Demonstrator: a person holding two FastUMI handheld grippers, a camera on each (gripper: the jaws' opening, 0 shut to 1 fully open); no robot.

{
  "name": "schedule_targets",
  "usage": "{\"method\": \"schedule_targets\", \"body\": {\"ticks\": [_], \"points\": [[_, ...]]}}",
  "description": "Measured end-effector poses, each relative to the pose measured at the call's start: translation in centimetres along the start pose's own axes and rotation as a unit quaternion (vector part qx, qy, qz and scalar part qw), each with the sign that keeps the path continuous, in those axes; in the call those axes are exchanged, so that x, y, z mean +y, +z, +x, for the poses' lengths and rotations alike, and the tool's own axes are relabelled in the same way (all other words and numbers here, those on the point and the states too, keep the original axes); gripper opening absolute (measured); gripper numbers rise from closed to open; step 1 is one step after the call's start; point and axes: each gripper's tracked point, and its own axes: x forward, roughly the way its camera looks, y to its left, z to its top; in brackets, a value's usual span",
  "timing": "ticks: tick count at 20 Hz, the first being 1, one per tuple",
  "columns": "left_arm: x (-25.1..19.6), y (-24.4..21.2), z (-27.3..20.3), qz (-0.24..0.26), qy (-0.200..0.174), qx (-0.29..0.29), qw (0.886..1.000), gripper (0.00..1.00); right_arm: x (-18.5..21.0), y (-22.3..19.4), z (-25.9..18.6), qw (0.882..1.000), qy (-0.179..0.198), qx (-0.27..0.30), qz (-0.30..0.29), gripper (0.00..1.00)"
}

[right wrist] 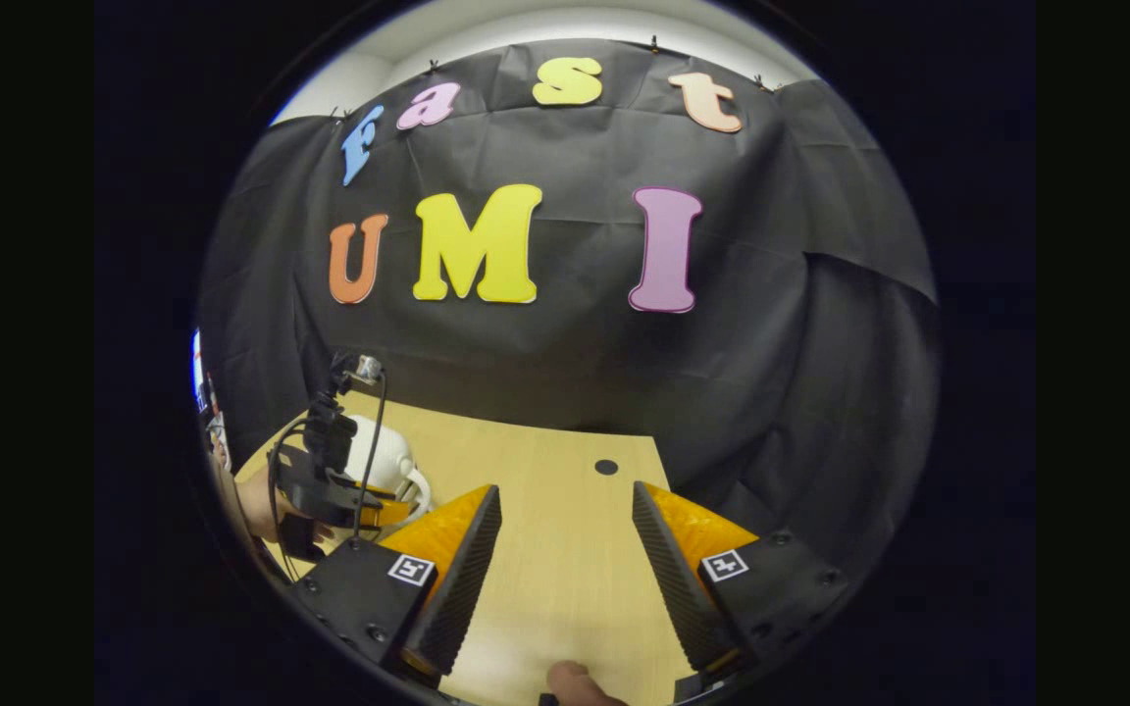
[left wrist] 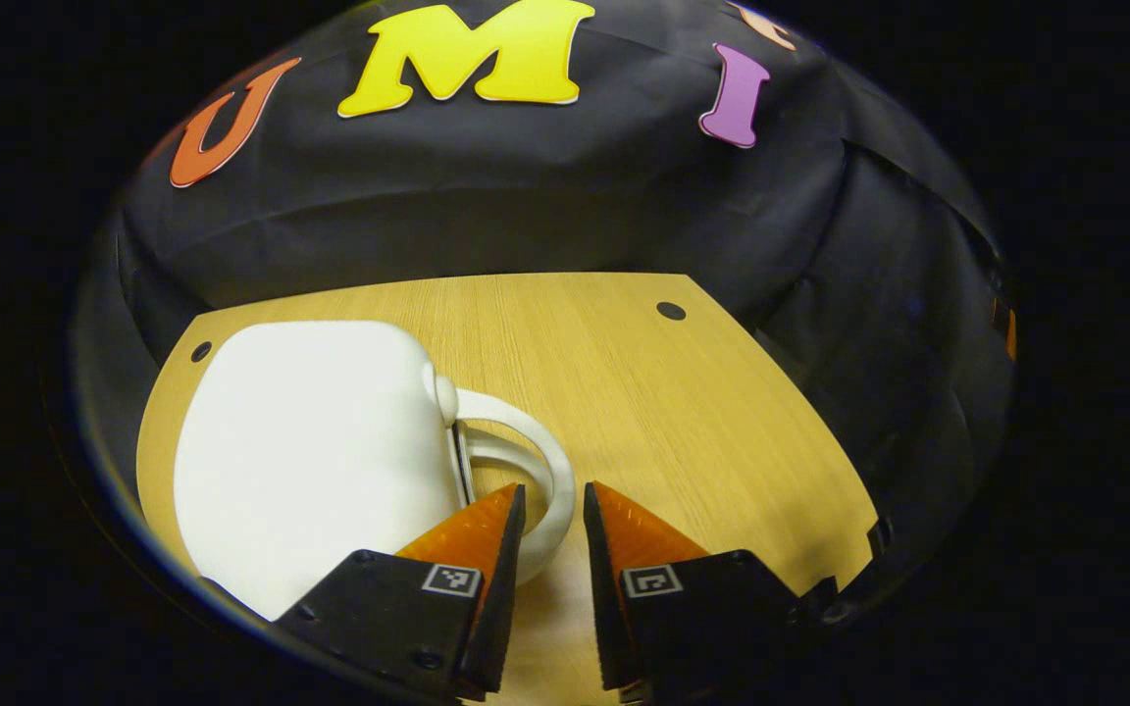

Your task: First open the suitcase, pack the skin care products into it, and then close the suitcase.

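Left gripper view: the left claw (left wrist: 553, 510) sits low over the wooden counter (left wrist: 683, 412). Its fingers stand a narrow gap apart, straddling the curved white handle (left wrist: 538, 441) of the white suitcase (left wrist: 315, 451). The handle loop passes between the fingers; whether both fingers press on it cannot be told. The suitcase lies flat and closed on the counter, at the left of this view, with the handle on the side facing the claw. A thin metallic strip (left wrist: 462, 461) runs along the suitcase edge where the handle meets the shell. A round dark hole (left wrist: 670, 311) marks the counter near its far edge; a second hole (left wrist: 201, 351) lies just beyond the suitcase's far corner.

Right gripper view: the right claw (right wrist: 565, 534) is wide open and holds nothing; bare counter (right wrist: 565, 588) shows between its fingers. Farther off at the left of this view, the left claw (right wrist: 390, 512) appears with its black body and trailing cable (right wrist: 369, 451), gripped by a hand (right wrist: 266, 510). The suitcase (right wrist: 381, 453) is partly hidden behind that gripper, with its handle (right wrist: 420, 490) just visible. A fingertip (right wrist: 575, 679) shows at the lower edge of this view. One counter hole (right wrist: 606, 467) lies ahead of the right claw.
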Motion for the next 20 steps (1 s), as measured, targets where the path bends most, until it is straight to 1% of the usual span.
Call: {"method": "schedule_targets", "body": {"ticks": [1,2,3,4,5,7,9,10,11,13,14,15,17,20], "points": [[-0.2,1.8,-1.3,-0.004,-0.006,-0.024,1.000,0.49,0.6,0.3,0.2,1.000,-0.002,-0.001,0.004,0.80],[-0.4,3.5,-3.1,-0.008,-0.010,-0.052,0.999,0.55,1.5,0.6,0.3,1.000,-0.004,-0.006,0.004,0.80],[-0.2,5.3,-4.8,-0.007,-0.007,-0.079,0.997,0.73,2.3,1.0,0.4,1.000,-0.007,-0.010,0.000,0.78],[0.3,7.1,-6.9,-0.006,0.001,-0.106,0.994,0.92,3.1,1.4,0.5,1.000,-0.009,-0.013,-0.003,0.80],[1.0,8.6,-9.0,-0.003,0.011,-0.131,0.991,0.98,4.0,1.9,0.6,1.000,-0.008,-0.015,-0.003,0.80],[3.0,10.9,-13.2,0.000,0.042,-0.175,0.984,0.99,6.2,3.2,0.6,1.000,-0.002,-0.027,-0.003,0.80],[4.9,11.9,-16.8,0.002,0.074,-0.209,0.975,0.98,8.1,4.6,0.6,0.999,-0.003,-0.043,-0.011,0.78],[6.1,11.8,-18.5,-0.004,0.089,-0.217,0.972,0.99,9.1,5.2,0.7,0.999,-0.003,-0.049,-0.013,0.80],[7.4,11.2,-19.8,-0.011,0.111,-0.219,0.969,0.98,10.1,5.7,0.7,0.998,-0.001,-0.055,-0.011,0.78],[10.0,9.8,-21.9,-0.022,0.157,-0.220,0.962,0.99,11.4,6.5,0.2,0.998,-0.007,-0.066,-0.006,0.80],[10.4,9.0,-22.1,-0.022,0.163,-0.222,0.961,0.98,11.6,6.6,-0.1,0.997,-0.017,-0.072,-0.002,0.80],[10.6,8.4,-22.3,-0.018,0.160,-0.226,0.961,0.98,11.7,6.7,-0.5,0.996,-0.025,-0.081,0.004,0.80],[11.3,7.0,-22.3,-0.014,0.160,-0.223,0.961,0.98,12.9,6.7,-1.3,0.995,-0.024,-0.092,-0.005,0.80],[11.6,7.0,-23.0,-0.011,0.158,-0.233,0.959,0.98,14.2,5.8,-1.2,0.996,-0.017,-0.082,-0.014,0.80]]}}
